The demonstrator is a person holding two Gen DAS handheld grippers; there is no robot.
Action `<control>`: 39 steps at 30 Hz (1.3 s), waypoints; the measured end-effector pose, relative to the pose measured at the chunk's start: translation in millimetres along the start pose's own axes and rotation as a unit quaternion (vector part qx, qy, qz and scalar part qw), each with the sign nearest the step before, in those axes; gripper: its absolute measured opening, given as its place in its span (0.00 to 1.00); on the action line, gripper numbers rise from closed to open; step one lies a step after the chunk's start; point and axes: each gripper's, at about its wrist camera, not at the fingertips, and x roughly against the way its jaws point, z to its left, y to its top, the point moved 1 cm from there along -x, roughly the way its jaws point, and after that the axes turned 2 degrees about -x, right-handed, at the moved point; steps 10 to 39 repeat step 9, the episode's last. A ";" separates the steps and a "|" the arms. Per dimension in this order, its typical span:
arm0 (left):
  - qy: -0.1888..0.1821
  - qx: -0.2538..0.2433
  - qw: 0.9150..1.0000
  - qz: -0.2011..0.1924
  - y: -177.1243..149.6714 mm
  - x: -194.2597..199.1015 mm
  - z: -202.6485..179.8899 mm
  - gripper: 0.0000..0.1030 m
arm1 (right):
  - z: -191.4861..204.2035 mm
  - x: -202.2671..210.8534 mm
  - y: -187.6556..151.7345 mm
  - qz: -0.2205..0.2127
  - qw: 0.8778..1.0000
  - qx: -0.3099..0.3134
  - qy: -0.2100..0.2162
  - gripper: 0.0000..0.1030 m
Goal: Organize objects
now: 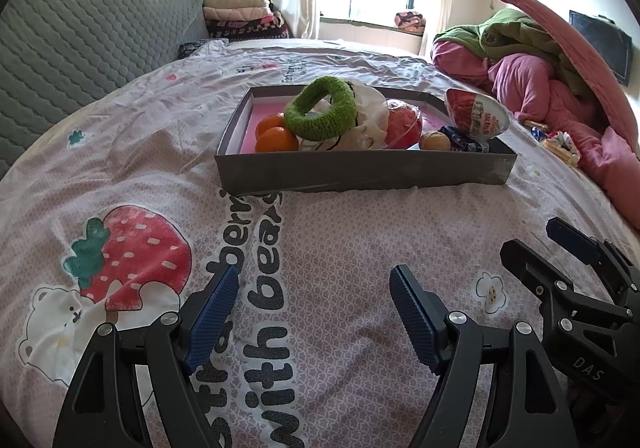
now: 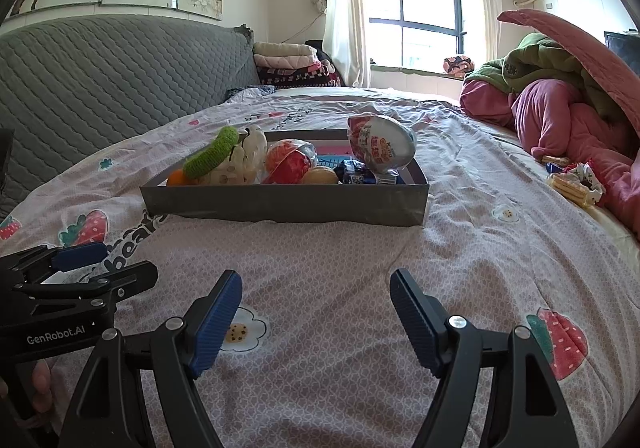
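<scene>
Both tools [image 1: 314, 312] [image 2: 316, 312] gape before tray [image 1: 360, 170] holding oranges [image 1: 276, 138], scrunchie [image 1: 320, 114].

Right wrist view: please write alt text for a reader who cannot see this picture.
The open, empty right gripper hovers over a pink strawberry-print bedspread, pointing toward a shallow grey box that holds a green knitted ring, an orange, wrapped snacks and a large egg-shaped candy. The left gripper shows at the left edge; more snacks lie beside a pink quilt.
</scene>
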 end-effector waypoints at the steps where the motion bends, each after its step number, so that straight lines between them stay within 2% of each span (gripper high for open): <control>1: 0.000 0.000 1.000 0.001 -0.2 0.1 0.1 0.77 | 0.0 -0.2 -0.2 0.000 1.000 0.000 0.000 0.74; 39: 0.000 -0.008 1.000 -0.006 -1.1 2.2 -1.6 0.77 | 0.2 -2.2 -1.7 0.005 1.000 -0.001 0.001 0.74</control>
